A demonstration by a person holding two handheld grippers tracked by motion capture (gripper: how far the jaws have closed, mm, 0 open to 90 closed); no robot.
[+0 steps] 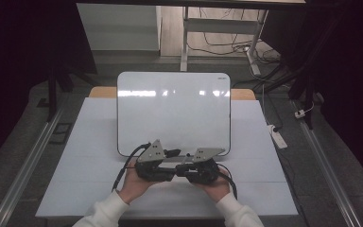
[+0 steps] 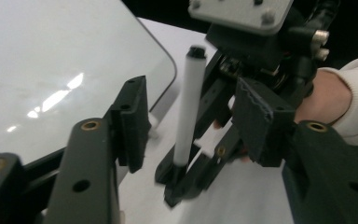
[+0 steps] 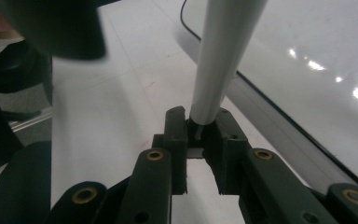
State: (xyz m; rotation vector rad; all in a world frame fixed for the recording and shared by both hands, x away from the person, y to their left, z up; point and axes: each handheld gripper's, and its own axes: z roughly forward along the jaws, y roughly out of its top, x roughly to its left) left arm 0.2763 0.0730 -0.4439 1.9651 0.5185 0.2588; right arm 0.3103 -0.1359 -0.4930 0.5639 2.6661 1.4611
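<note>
My right gripper (image 3: 195,140) has its fingers clamped on one end of a white marker (image 3: 223,56). In the right gripper view the barrel rises from between my two black pads toward twelve o'clock, tilted a little to one o'clock. In the left gripper view that same marker (image 2: 189,107) stands nearly upright, its dark end cap at twelve o'clock and its lower end gripped by my right gripper (image 2: 182,179), which shows there farther off.

My left gripper (image 2: 191,126) has its fingers (image 2: 133,121) apart, one at nine o'clock of the barrel and one at three o'clock. The marker stands between them, but the pads do not press on it.

In the high view both grippers meet near the six o'clock edge of the white surface (image 1: 94,137): my left gripper (image 1: 170,174) sits just at nine o'clock of my right gripper (image 1: 182,171). A whiteboard (image 1: 174,111) stands at twelve o'clock of them, its lower edge just beyond the grippers. My white sleeves (image 1: 105,213) come in from six o'clock.
</note>
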